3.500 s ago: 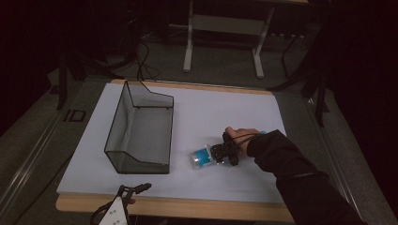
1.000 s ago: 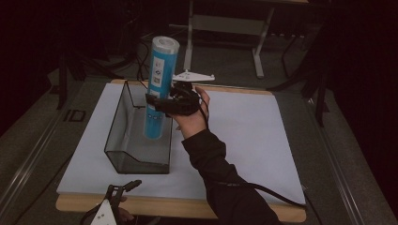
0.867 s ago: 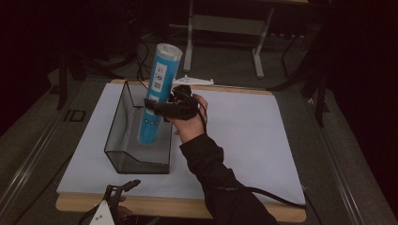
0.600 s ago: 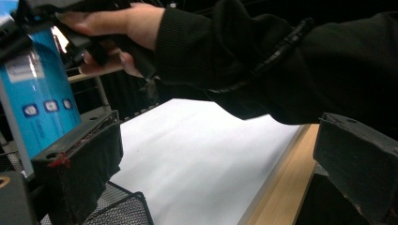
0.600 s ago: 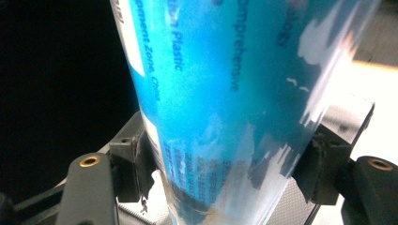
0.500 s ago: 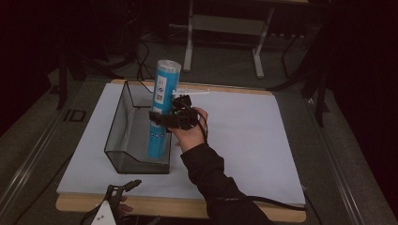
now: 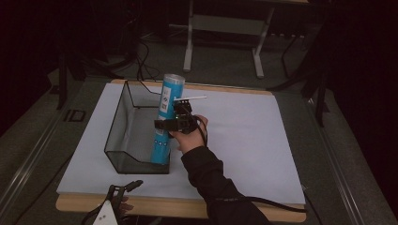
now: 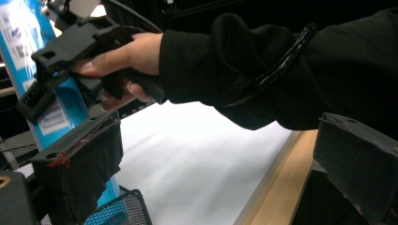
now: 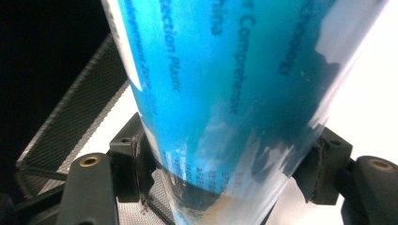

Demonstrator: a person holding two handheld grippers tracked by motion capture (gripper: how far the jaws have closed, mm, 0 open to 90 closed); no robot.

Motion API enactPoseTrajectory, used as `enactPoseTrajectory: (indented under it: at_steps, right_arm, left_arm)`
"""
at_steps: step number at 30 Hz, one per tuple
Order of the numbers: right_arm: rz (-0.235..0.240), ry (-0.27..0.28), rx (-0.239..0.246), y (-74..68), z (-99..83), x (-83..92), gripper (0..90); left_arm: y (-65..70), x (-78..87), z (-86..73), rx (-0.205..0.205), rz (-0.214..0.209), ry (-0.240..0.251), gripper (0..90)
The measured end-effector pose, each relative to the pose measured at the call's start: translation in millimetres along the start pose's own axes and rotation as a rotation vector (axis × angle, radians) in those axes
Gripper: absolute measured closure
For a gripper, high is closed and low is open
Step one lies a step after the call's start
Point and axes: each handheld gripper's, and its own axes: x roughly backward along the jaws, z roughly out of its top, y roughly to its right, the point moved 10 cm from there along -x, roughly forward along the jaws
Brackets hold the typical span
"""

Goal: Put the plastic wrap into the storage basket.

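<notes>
Your right gripper [image 7: 172, 124] clamps blue tube [image 7: 165, 117], upright inside mesh basket [image 7: 123, 123], right side. Release off-balance: tube topples. Left gripper [image 7: 123, 191] jaws apart, near edge.

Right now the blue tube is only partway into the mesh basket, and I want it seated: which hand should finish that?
The right. The right gripper is clamped on the blue tube, upright inside the mesh basket. The left gripper waits with open jaws at the table's near edge.
</notes>
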Motion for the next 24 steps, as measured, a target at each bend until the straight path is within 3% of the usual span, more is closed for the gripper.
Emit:
enactPoseTrajectory:
  at_steps: [3, 10, 17, 24]
  right_arm:
    - [-0.003, -0.010, -0.012, 3.4, -2.2, -8.7, 31.6]
    - [-0.012, 0.029, -0.064, 10.6, 6.7, -25.2, 31.6]
    - [-0.015, 0.059, -0.142, 26.1, 15.8, -48.4, 31.5]
    - [-0.070, 0.069, -0.171, 34.6, 18.4, -68.3, 31.4]
  left_arm:
    - [-0.8, 0.4, -0.3, 0.002, 0.000, 0.000, 2.4]
    - [-0.4, -1.5, -5.4, -0.005, -0.010, -0.032, 2.5]
    - [0.5, -1.2, -4.7, -0.006, -0.009, -0.028, 2.6]
    - [-0.1, -0.4, -4.9, -0.004, -0.011, -0.030, 2.6]
